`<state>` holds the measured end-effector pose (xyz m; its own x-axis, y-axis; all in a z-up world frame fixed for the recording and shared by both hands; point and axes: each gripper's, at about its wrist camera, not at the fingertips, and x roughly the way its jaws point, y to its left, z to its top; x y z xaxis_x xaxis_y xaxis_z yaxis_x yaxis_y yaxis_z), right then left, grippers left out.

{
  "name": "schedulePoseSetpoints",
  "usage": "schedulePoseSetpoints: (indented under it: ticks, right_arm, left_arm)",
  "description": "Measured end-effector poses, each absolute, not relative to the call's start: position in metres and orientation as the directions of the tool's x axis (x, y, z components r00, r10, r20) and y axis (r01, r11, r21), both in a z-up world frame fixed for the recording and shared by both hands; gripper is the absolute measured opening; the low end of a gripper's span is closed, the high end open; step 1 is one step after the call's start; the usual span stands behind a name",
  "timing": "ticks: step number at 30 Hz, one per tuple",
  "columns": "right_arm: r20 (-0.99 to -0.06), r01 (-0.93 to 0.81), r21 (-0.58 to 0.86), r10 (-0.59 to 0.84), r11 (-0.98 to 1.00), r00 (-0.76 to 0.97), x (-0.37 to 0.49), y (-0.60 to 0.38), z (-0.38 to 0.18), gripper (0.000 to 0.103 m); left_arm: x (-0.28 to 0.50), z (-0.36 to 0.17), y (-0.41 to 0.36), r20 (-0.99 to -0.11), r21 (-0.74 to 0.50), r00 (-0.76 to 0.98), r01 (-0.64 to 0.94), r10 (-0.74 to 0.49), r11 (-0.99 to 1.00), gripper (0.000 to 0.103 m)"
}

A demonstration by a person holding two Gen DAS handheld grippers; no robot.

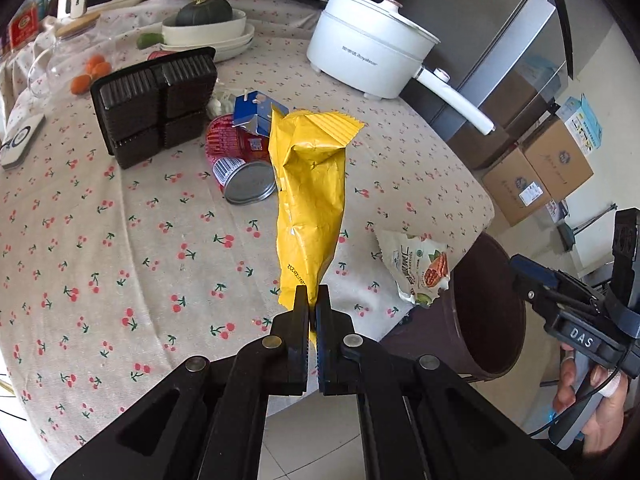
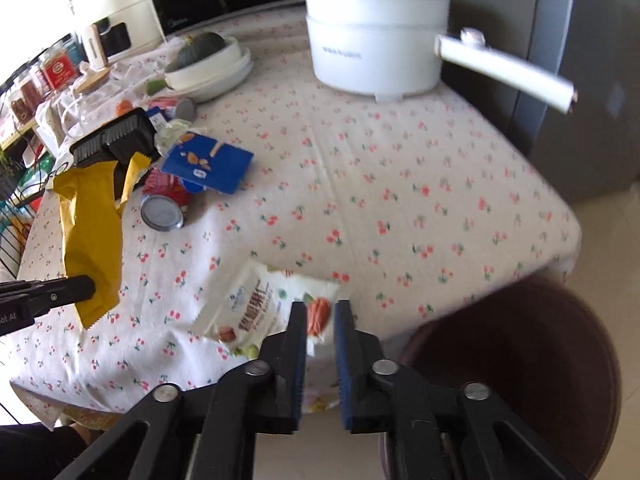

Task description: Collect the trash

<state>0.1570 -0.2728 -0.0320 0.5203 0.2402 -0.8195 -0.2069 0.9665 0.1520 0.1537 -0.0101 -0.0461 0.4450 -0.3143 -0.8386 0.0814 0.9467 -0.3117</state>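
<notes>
My left gripper (image 1: pixel 312 295) is shut on a yellow snack bag (image 1: pixel 310 184) and holds it above the cherry-print tablecloth; the bag also shows in the right wrist view (image 2: pixel 92 236). A white nut snack packet (image 2: pixel 264 304) lies at the table's near edge. My right gripper (image 2: pixel 321 312) is slightly open, its fingers on either side of the packet's corner. The packet also shows in the left wrist view (image 1: pixel 416 268). A dark brown trash bin (image 2: pixel 532 364) stands on the floor beside the table, also seen in the left wrist view (image 1: pixel 486 312).
On the table lie a red can (image 1: pixel 240 160), a blue carton (image 2: pixel 208 164), a black plastic tray (image 1: pixel 156 104), a white electric pot (image 1: pixel 368 56) and white dishes holding a squash (image 1: pixel 208 28). Cardboard boxes (image 1: pixel 536 176) stand on the floor.
</notes>
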Motion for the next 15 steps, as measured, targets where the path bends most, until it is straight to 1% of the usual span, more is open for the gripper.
schedulePoseSetpoints:
  ticks: [1,2,3,7,13,14,15]
  right_arm:
    - [-0.824,-0.2,0.164,0.245,0.966,0.51,0.159,-0.273,-0.035,0.073]
    - [-0.826,-0.199,0.173,0.252,0.965,0.503,0.162,-0.27,-0.037,0.081]
    - [-0.828,-0.205,0.179,0.26,0.962,0.496,0.164,-0.267,-0.039,0.086]
    - [-0.862,-0.227,0.184,0.268,0.956,0.431,0.181,-0.241,-0.057,0.088]
    - [-0.91,-0.219,0.151,0.222,0.964,0.349,0.202,-0.207,-0.092,0.09]
    - [-0.915,-0.208,0.14,0.206,0.968,0.346,0.205,-0.204,-0.097,0.091]
    - [-0.916,-0.202,0.132,0.197,0.971,0.35,0.208,-0.203,-0.1,0.093]
  left_arm:
    - [0.154,-0.046,-0.009,-0.839,-0.312,0.446,0.077,-0.313,0.947,0.002]
    - [0.154,-0.047,-0.007,-0.839,-0.313,0.447,0.07,-0.31,0.947,0.002]
    - [0.155,-0.047,-0.003,-0.84,-0.312,0.447,0.064,-0.307,0.948,0.002]
    - [0.158,-0.05,0.012,-0.848,-0.302,0.447,0.034,-0.285,0.953,0.002]
    - [0.159,-0.053,0.035,-0.858,-0.292,0.444,-0.003,-0.26,0.957,0.002]
    - [0.159,-0.054,0.038,-0.858,-0.292,0.444,-0.008,-0.258,0.956,0.002]
    - [0.159,-0.054,0.041,-0.859,-0.294,0.443,-0.013,-0.258,0.956,0.002]
